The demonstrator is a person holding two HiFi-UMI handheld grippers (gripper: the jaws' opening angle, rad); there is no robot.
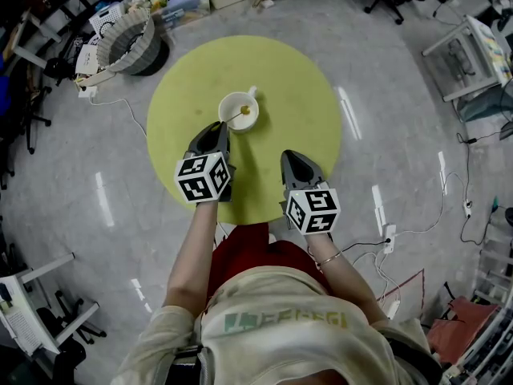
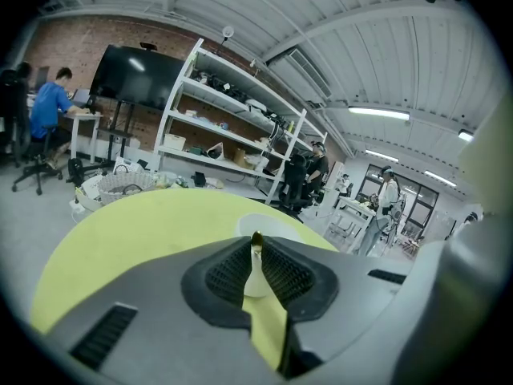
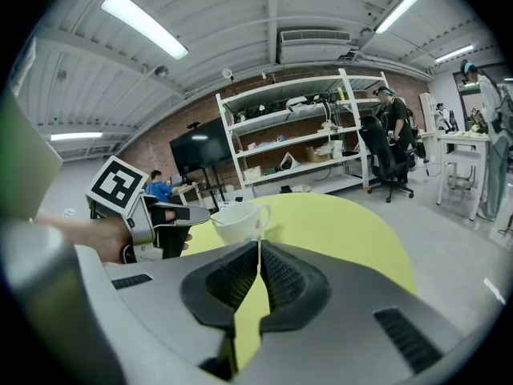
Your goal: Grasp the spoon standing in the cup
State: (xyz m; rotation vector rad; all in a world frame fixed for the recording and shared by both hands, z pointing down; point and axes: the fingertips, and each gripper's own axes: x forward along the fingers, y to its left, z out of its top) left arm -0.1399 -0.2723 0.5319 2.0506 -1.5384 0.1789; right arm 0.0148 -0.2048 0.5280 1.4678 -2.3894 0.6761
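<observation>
Leaning golden spoon (image 1: 237,116) in white cup (image 1: 228,103)

Round yellow-green table (image 1: 192,95), white cup (image 1: 238,112) standing seemingly near centre

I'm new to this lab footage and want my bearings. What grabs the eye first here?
A round yellow-green table fills the middle of the head view, with a white cup near its centre. The left gripper reaches to the cup, its jaws closed on the handle end of the spoon. The right gripper, shut and empty, sits further back.
</observation>
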